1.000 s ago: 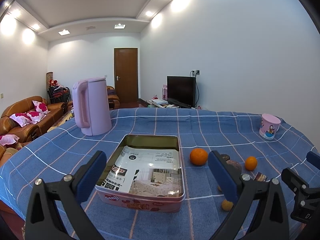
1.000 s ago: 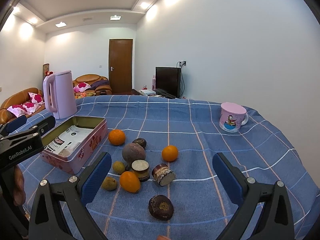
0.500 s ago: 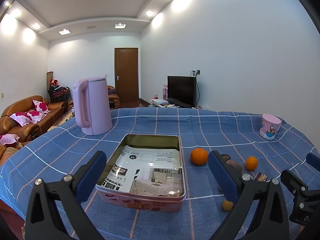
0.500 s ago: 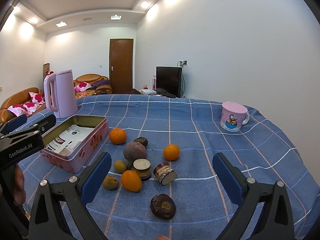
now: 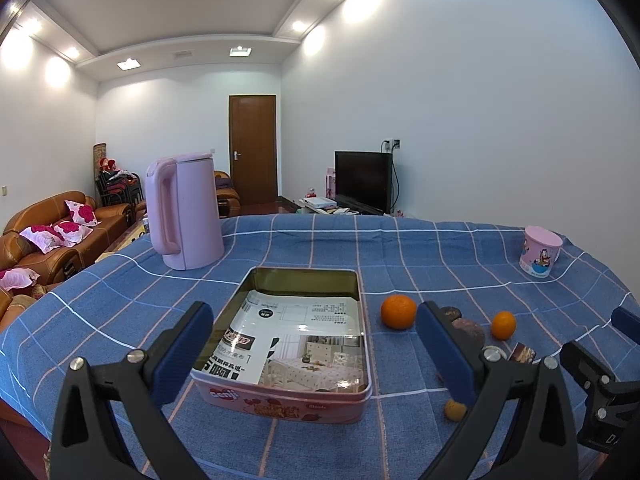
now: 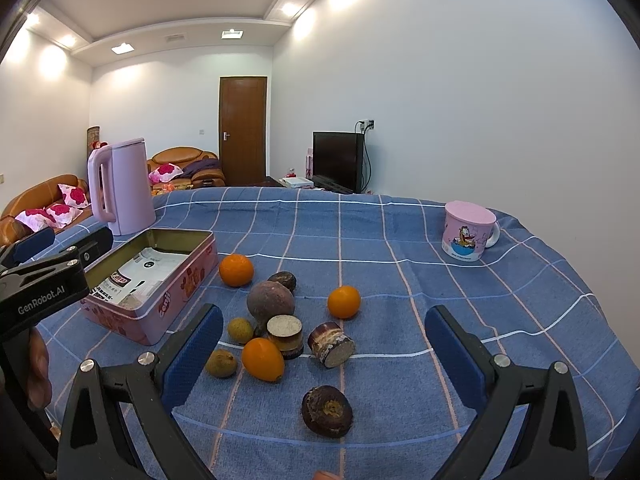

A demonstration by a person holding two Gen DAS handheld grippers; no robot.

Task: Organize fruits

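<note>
A pink tin box (image 5: 294, 392) lined with printed paper sits open on the blue checked tablecloth; it also shows in the right wrist view (image 6: 160, 312). Right of it lies a cluster of fruit: an orange (image 6: 236, 270), a second orange (image 6: 343, 301), a third (image 6: 263, 359), a purple round fruit (image 6: 270, 300), two small greenish fruits (image 6: 221, 363), cut sugarcane pieces (image 6: 331, 344) and a dark fruit (image 6: 327, 411). My left gripper (image 5: 314, 354) is open and empty, hovering before the box. My right gripper (image 6: 324, 354) is open and empty, before the fruit.
A pink kettle (image 5: 182, 212) stands behind the box on the left. A pink cartoon mug (image 6: 466, 236) stands far right. The left gripper's body (image 6: 44, 284) shows at the left edge of the right wrist view. Sofas, a door and a TV lie beyond the table.
Both grippers have drifted very slightly; the fruit sits a touch higher and further right in the right wrist view. Nothing was grasped or moved.
</note>
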